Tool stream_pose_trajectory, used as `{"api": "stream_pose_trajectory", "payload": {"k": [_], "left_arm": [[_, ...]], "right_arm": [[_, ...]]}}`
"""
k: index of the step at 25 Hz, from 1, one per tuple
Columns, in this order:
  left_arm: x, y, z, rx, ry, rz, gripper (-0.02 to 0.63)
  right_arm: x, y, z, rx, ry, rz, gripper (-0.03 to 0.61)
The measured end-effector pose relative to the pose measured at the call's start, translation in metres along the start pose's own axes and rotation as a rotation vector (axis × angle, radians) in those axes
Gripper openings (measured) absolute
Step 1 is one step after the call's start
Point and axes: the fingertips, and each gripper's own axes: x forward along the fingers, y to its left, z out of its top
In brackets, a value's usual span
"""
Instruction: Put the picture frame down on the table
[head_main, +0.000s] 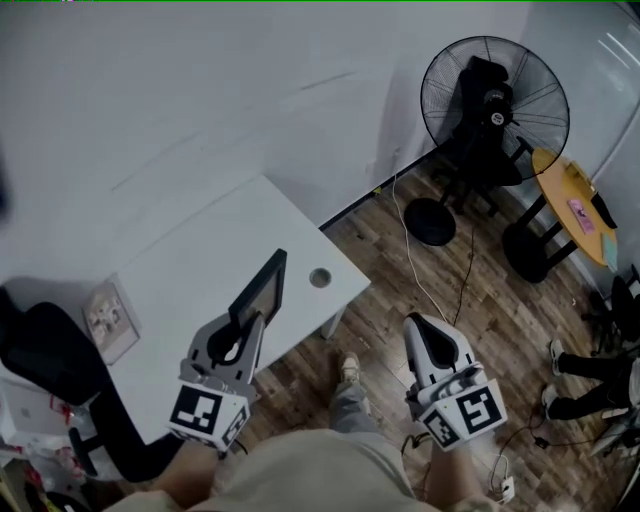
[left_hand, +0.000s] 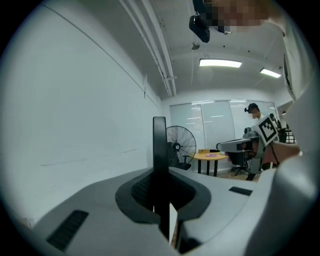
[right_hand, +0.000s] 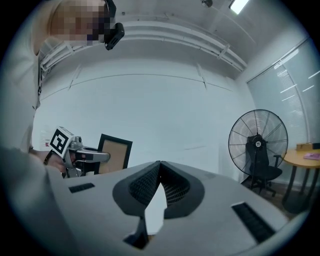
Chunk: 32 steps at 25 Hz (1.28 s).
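Note:
The picture frame is black and stands upright over the white table, near its front edge. My left gripper is shut on the frame's lower edge. In the left gripper view the frame shows edge-on, clamped between the jaws of the left gripper. The right gripper view shows its tan backing beside the left gripper. My right gripper hangs over the wooden floor to the right of the table, and its tips meet with nothing between them.
A small round fitting sits near the table's right corner. A black chair stands at the lower left. A big standing fan and a round yellow table stand on the floor to the right, with cables trailing.

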Motion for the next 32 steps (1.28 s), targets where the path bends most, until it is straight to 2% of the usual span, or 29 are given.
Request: {"api": "stream_pose_trajectory", "payload": {"k": [8, 17, 22, 29, 32], "left_arm": [[0.103, 0.022, -0.001, -0.051, 0.054, 0.083, 0.041], [0.203, 0.052, 0.009, -0.082, 0.096, 0.187, 0.041], [0.238, 0.060, 0.004, -0.118, 0.122, 0.229, 0.041], [0.263, 0.071, -0.002, -0.160, 0.145, 0.218, 0.041], [0.264, 0.082, -0.004, -0.228, 0.125, 0.211, 0.041]], "right_arm": [[0.084, -0.091, 0.004, -0.006, 0.021, 0.086, 0.024], [0.172, -0.165, 0.004, -0.002, 0.076, 0.218, 0.023], [0.204, -0.187, 0.000, 0.007, 0.096, 0.287, 0.023], [0.239, -0.192, -0.013, 0.008, 0.151, 0.347, 0.023], [0.249, -0.190, -0.014, 0.004, 0.161, 0.348, 0.023]]}}
